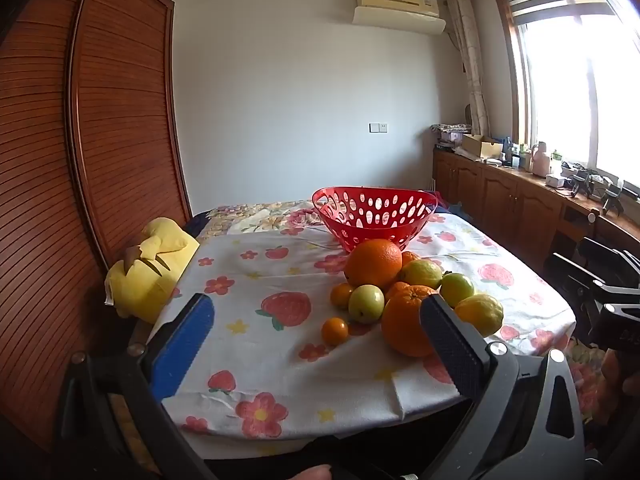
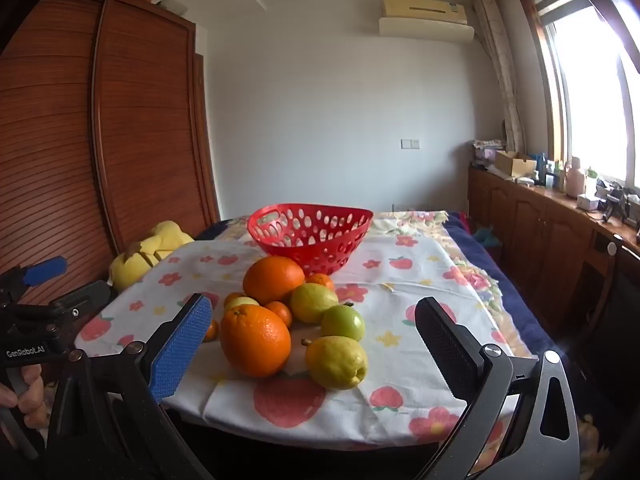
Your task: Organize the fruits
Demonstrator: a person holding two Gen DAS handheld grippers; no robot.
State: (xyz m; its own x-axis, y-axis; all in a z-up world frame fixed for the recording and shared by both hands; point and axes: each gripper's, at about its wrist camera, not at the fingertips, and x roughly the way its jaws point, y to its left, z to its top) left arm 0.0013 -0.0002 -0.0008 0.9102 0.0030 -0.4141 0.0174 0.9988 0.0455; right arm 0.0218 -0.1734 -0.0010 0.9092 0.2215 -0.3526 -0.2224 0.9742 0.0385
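Since nothing sits in the red basket (image 2: pixel 310 236) yet, step in hand looks like the first pick. The fruit pile lies on the counter (image 2: pixel 420 280) w/ floral cloth, straight ahead of both tools and nearer than the basket, which stands just beyond the pile. The right hand-held gripper (image 2: pixel 312 344) is spread wide, holding nothing, and the near big orange (image 2: pixel 256 340) and yellow lemon (image 2: pixel 337 362) sit dead ahead between its fingers. The left hand-held gripper (image 1: pixel 316 336) is also spread and empty; a small tangerine (image 1: pixel 335 330) lies ahead of its gap, pile toward its right finger. Best bet, imo: take an outer fruit first, e.g. the lemon, center it btw the pads, close gently so round neighbours don't roll. A yellow plush (image 2: pixel 148 256) lies far left, beyond the cloth.
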